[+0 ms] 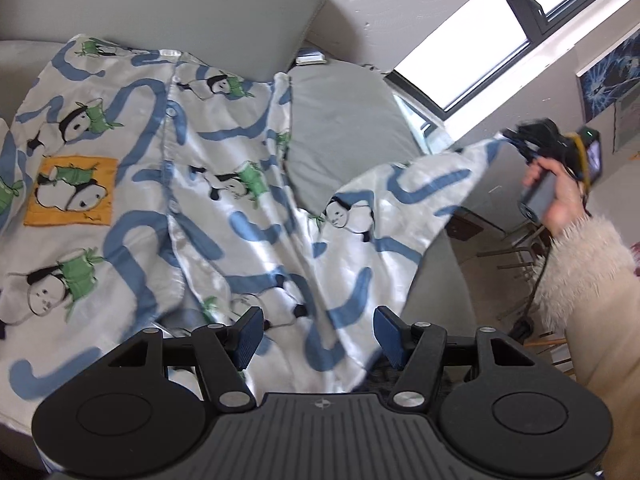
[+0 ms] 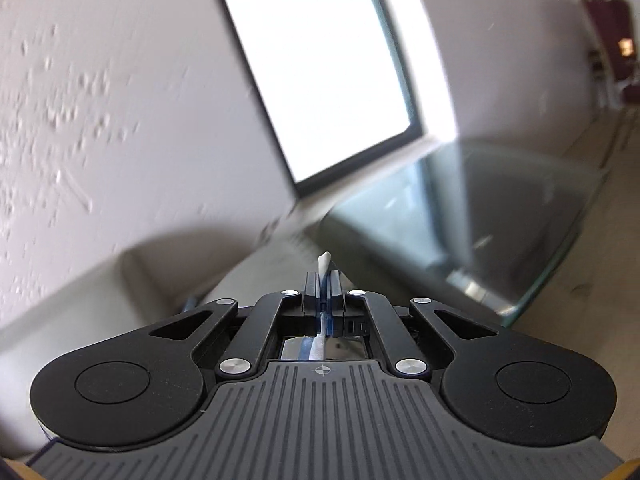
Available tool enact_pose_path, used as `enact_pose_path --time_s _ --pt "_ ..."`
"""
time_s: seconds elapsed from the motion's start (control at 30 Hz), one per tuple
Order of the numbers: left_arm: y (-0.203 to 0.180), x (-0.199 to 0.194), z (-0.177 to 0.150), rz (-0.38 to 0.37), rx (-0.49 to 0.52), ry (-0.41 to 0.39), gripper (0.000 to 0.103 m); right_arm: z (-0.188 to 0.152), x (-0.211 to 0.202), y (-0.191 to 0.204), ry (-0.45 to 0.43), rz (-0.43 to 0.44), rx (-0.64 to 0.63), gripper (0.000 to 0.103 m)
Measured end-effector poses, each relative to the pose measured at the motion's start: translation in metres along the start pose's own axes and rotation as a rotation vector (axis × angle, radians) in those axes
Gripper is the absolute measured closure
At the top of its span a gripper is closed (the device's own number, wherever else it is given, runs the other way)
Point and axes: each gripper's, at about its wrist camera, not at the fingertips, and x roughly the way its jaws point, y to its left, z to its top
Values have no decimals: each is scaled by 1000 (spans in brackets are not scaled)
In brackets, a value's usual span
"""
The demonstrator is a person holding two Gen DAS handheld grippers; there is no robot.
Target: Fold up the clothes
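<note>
Across the left and centre of the left wrist frame, the panda-print shirt lies spread on a grey sofa, button placket running down the middle, yellow patch at left. Left gripper at bottom centre, jaws spread wide, blue pads just above the shirt's lower edge, nothing between them. At right of the frame the sleeve is pulled out and up off the sofa toward the right gripper, held by a hand in a fluffy white cuff. Right wrist view: right gripper pressed together on a thin sliver of white-and-blue fabric poking past the fingertips at centre. Window above, glass table at right, background blurred.
</note>
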Motion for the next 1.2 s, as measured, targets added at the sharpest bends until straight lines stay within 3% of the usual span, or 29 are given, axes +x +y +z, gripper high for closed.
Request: enact_pose_path --time_s 0.1,0.2,0.37,0.53,0.7,0.9,1.07,1.2 --pt "-7 3 -5 -23 -33 7 43 15 -29 -21 -67 -70 0 101" --pt "-14 13 -10 -52 -77 24 43 17 -45 -48 -74 -136 2 101" --pt "-33 35 -21 -76 -44 108 43 21 -72 -93 -86 -247 7 101" --pt "-26 51 -35 -29 -40 172 43 22 -95 -134 -89 -344 10 101" --pt "-8 49 -45 56 -46 165 43 -16 -86 -142 9 -303 -2 101" --pt "7 23 -46 97 -67 64 43 -62 -76 -148 129 -250 -24 101" --pt "28 -4 -48 133 -87 -19 40 -93 -71 -117 273 -176 -119 101" --pt "42 -14 -54 148 -100 -33 40 -118 -66 -93 388 -116 -194 101"
